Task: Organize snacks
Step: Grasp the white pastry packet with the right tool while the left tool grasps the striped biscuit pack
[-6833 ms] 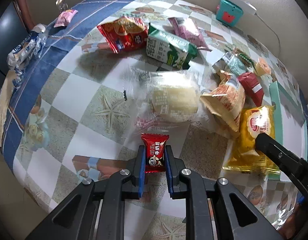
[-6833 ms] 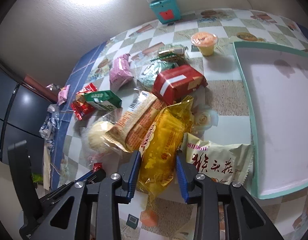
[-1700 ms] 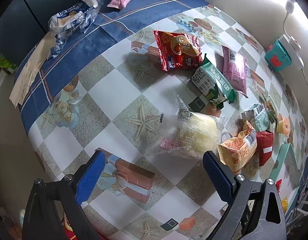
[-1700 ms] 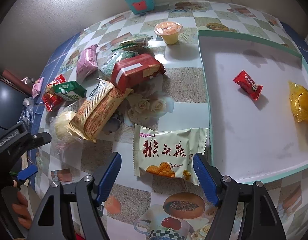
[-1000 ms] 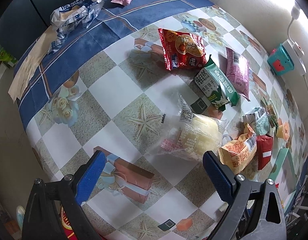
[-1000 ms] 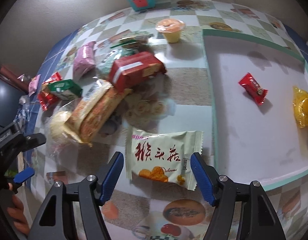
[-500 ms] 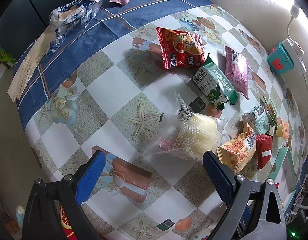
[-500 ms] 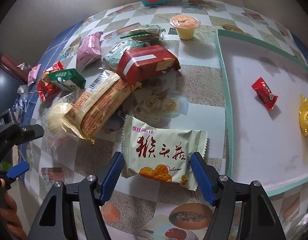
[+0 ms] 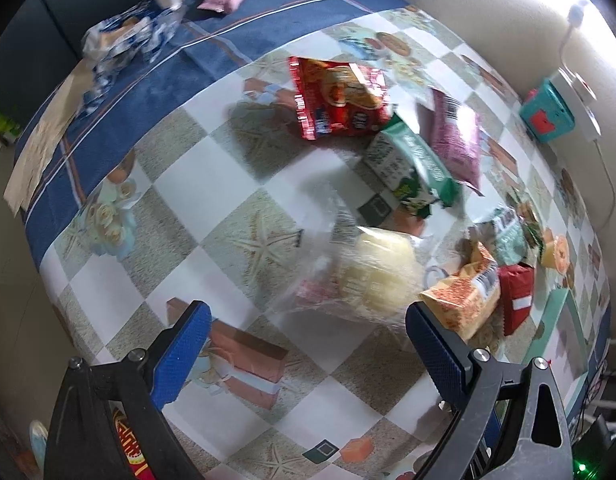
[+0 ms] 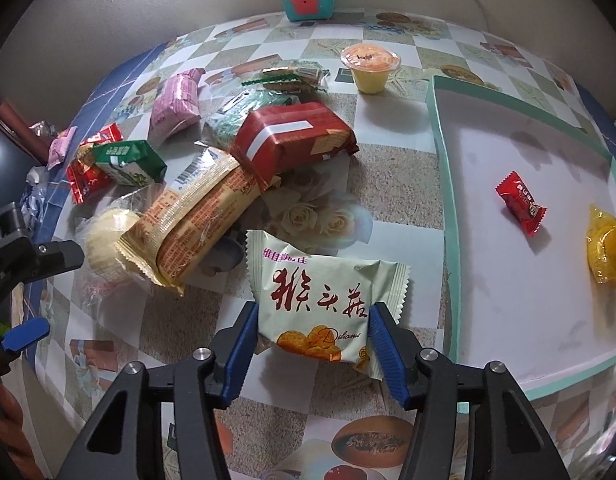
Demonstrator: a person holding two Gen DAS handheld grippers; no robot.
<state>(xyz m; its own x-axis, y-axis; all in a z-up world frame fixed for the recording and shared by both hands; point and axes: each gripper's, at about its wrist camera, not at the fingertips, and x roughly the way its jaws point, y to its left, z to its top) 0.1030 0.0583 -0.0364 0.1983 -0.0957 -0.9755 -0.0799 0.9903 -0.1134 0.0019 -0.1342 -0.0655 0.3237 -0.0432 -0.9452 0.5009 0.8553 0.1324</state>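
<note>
Just closed right gripper (image 10: 312, 343) onto pale green biscuit packet (image 10: 321, 304), pads touching both edges. Left gripper (image 9: 308, 344) spread wide, empty, above clear-wrapped bun (image 9: 373, 268).

The yellow packet (image 10: 609, 250) was cut off by the right edge. The clear bag (image 9: 363, 272) looked blurry. The green wrapper (image 10: 252, 110) hid partly behind the red packet (image 10: 292, 140).

"delicious" on cream snack pkt (image 10: 319, 304)

Tray (image 10: 439, 184): floor mostly bare; red candy (image 10: 521, 204), yellow packet (image 10: 607, 248) at far side; snack heap (image 10: 236, 168) crowds left
</note>
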